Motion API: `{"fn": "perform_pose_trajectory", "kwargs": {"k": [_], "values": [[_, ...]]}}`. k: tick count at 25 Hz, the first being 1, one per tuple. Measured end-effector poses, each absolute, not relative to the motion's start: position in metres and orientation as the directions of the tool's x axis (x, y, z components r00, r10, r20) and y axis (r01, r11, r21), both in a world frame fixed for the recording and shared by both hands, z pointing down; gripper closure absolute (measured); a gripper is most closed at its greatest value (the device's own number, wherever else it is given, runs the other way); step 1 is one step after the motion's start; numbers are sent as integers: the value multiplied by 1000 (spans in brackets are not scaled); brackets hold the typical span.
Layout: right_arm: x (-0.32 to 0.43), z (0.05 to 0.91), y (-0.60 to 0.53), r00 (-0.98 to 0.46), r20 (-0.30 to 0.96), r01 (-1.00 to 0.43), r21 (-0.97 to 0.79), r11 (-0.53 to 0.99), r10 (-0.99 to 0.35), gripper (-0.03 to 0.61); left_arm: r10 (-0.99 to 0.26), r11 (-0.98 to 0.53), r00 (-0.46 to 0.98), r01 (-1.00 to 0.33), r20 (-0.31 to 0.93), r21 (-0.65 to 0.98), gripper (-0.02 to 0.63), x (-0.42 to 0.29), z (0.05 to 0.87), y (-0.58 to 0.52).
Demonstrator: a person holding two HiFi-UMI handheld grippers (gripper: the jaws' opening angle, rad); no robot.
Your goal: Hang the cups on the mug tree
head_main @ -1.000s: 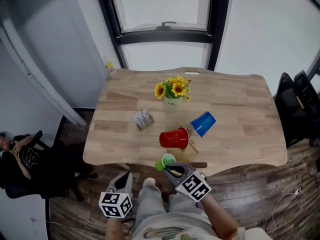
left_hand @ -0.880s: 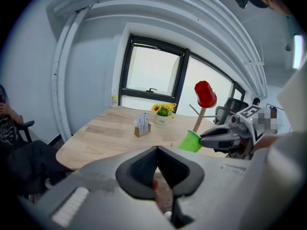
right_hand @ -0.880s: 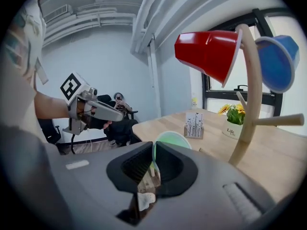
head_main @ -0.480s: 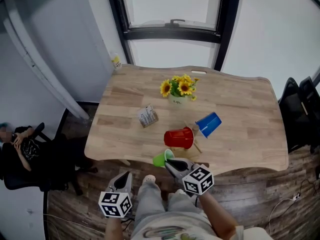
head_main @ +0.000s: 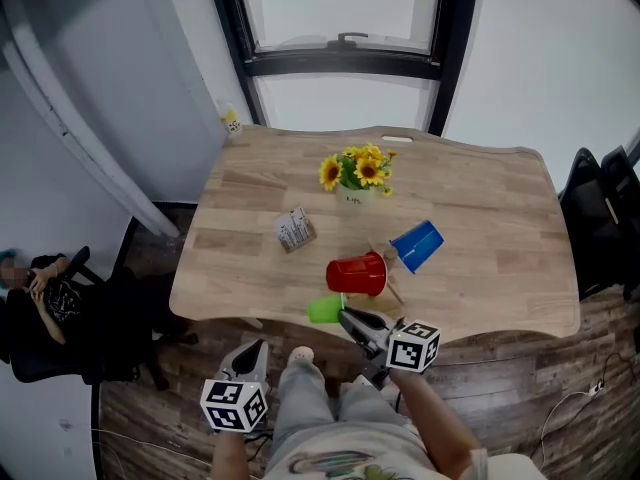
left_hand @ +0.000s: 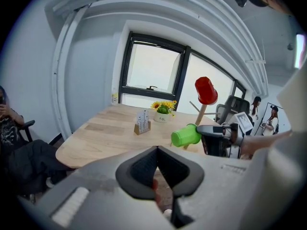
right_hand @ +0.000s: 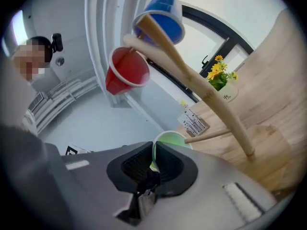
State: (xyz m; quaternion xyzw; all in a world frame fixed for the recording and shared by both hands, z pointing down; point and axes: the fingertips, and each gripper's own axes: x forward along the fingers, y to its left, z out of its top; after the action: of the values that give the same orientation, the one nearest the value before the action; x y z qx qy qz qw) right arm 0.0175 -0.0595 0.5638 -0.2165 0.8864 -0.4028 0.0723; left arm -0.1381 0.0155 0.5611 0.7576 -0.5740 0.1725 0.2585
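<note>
The right tool [right_hand: 153,163] is closed almost fully on the thin rim of the green plastic cup [right_hand: 169,139], with one pad inside the mouth and one outside, so the wall is pinched between them. The cup lies on its side in the air, just off the near edge of the pale wooden worktop [right_hand: 283,95], with its mouth turned towards the wooden mug tree [right_hand: 211,99]. A low wooden peg [right_hand: 206,137] of that tree reaches out to the cup's mouth. Its tip shows right at the rim, but I cannot tell whether it is inside yet.

Higher on the tree, a red plastic cup [right_hand: 127,73] and a blue plastic cup [right_hand: 163,20] already hang on their own pegs, so I judge this to be the last cup, with the hanging step in hand.

The next move calls for sliding the cup along the line of the peg until the peg sits well inside. The cup should then be lowered so it rests there before the pads let go. A thin rim held at one point may swing or slip.

The left tool [left_hand: 157,150] hangs low on the near left, away from the worktop, its jaws together and holding nothing.
</note>
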Motion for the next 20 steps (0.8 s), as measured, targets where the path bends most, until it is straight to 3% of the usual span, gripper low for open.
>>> {"fn": "perform_pose_trajectory", "kwargs": {"k": [8, 20], "values": [[33, 558, -76, -854, -117, -119, -905, 409, -507, 557, -767, -255, 324, -946, 553, 201, 615, -120, 563, 4], [41, 573, -82, -838, -93, -112, -935, 336, -538, 557, -757, -283, 347, -938, 553, 201, 615, -111, 564, -5]]}}
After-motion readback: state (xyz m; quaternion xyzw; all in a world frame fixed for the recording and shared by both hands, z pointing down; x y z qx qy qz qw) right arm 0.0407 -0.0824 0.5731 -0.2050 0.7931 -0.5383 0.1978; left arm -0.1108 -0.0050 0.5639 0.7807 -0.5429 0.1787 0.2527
